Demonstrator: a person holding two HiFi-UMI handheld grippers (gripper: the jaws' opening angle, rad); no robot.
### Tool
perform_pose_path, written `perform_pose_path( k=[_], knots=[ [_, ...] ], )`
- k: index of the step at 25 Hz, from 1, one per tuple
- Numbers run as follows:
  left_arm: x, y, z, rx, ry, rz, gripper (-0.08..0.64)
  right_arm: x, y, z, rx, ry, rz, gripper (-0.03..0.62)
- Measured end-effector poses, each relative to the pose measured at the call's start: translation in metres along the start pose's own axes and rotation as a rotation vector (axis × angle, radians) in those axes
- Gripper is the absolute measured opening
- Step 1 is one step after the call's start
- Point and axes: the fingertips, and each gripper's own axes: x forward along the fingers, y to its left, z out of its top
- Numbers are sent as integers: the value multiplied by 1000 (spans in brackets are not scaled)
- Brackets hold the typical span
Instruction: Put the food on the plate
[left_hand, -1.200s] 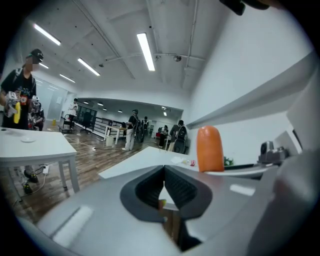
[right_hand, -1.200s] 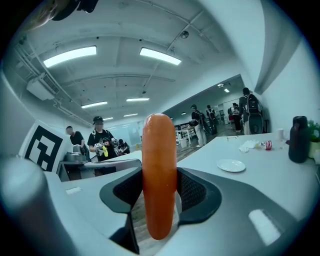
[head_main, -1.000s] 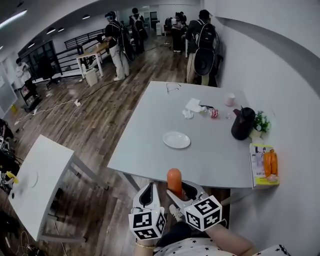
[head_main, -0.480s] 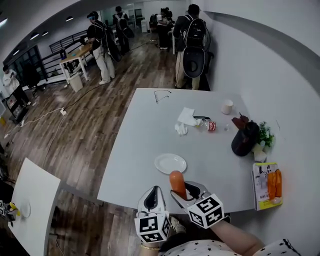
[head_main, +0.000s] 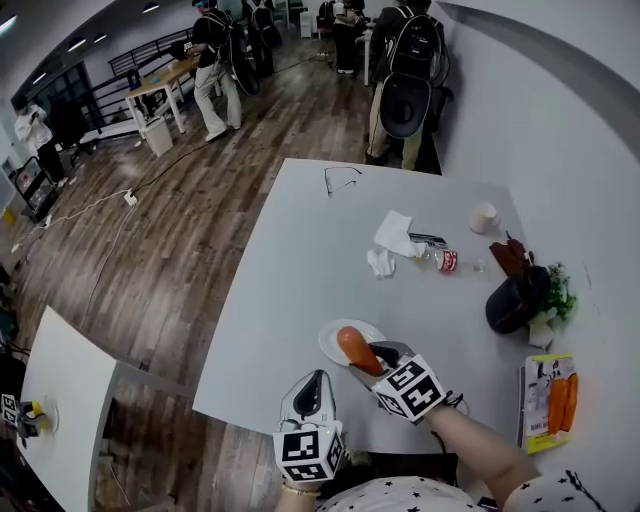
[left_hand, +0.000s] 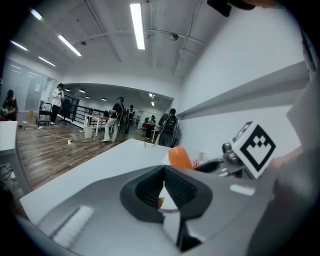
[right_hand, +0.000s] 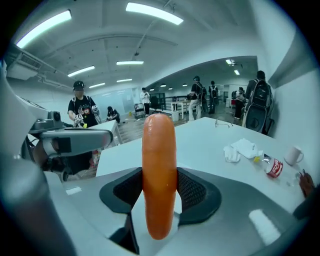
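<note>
An orange sausage (head_main: 352, 348) stands upright between the pads of my right gripper (head_main: 365, 358), which is shut on it. It hangs just over the small white plate (head_main: 328, 345) near the front edge of the grey table (head_main: 300, 260). In the right gripper view the sausage (right_hand: 159, 170) fills the middle, with both pads pressed on its sides. My left gripper (head_main: 308, 385) is shut and empty, lower and to the left, over the table's front edge. From the left gripper view, the sausage (left_hand: 179, 156) shows beyond my closed left gripper (left_hand: 162, 187).
Further back on the table lie glasses (head_main: 342, 178), crumpled tissues (head_main: 393, 235), a red can (head_main: 446, 261) and a cup (head_main: 484, 217). At the right are a dark jug (head_main: 515, 300), a small plant (head_main: 555, 290) and a box with carrots (head_main: 555, 405). People stand beyond the table.
My right gripper has carried the sausage forward from short of the table edge to over the plate. The left gripper has stayed shut near the edge.
</note>
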Motion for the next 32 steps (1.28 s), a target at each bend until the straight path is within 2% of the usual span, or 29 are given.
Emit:
perform_pose_path(
  k=[10, 14, 20, 24, 26, 29, 32],
  knots=[
    [19, 17, 2, -26, 21, 33, 8, 88, -41, -48, -317, 489, 111, 212],
    [19, 22, -2, -32, 33, 48, 8, 105, -46, -56, -377, 583, 128, 210],
    [19, 26, -3, -29, 42, 55, 8, 115, -47, -63, -405, 665, 160, 212],
    [16, 25, -4, -25, 42, 54, 8, 116, -49, -63, -420, 669, 149, 213],
    [13, 24, -6, -26, 47, 55, 8, 115, -49, -60, -420, 617, 123, 215],
    [8, 21, -7, -26, 49, 56, 8, 105, -43, -40, -339, 450, 80, 247],
    [3, 18, -4, -23, 41, 53, 8, 76, -26, -9, -173, 231, 62, 252]
  ],
)
